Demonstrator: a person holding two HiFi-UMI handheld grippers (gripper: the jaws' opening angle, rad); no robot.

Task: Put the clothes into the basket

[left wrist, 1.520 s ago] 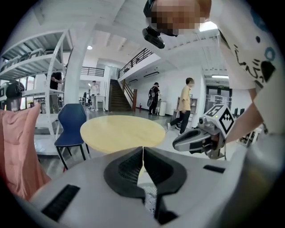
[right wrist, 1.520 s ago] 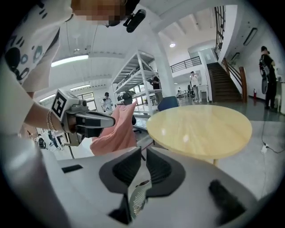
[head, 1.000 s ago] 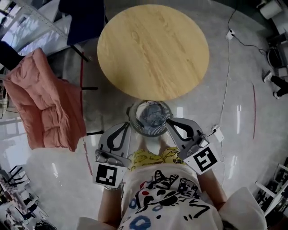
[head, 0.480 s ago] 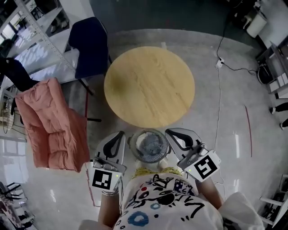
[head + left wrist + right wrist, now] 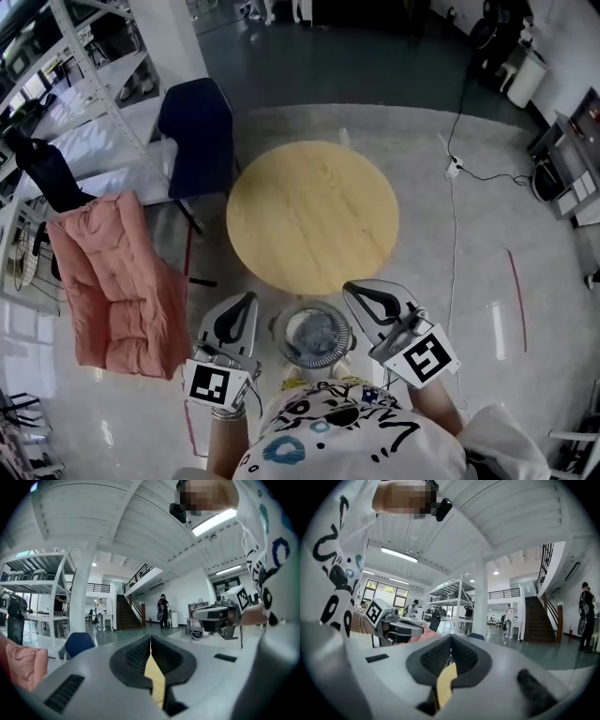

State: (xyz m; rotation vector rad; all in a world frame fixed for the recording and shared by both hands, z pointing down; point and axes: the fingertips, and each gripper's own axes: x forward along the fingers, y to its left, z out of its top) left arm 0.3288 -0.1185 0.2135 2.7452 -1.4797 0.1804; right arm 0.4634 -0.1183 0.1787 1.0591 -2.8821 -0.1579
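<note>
Grey-blue clothes [image 5: 315, 334] lie bundled inside the round wire basket [image 5: 278, 330]. It stands on the glossy pale floor [image 5: 450, 281], just beside the round wooden tabletop [image 5: 312, 216]. The left hand-held gripper [image 5: 150, 640] and right hand-held gripper [image 5: 450, 641] flank it, jaws together on nothing, their cubes bearing black-and-white square markers. A pink quilt [image 5: 112, 281] hangs near a blue chair [image 5: 197, 122].

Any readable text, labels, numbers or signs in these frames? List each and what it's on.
No readable words or numbers in any view.
Left marker, on the left gripper's cube: black-and-white square pattern, no characters.
Right marker, on the right gripper's cube: same kind of pattern, no characters.
Shirt print: black doodles with blue rings, perhaps lettering, not legible.
Background shelves and walls: too small to show any signs.
</note>
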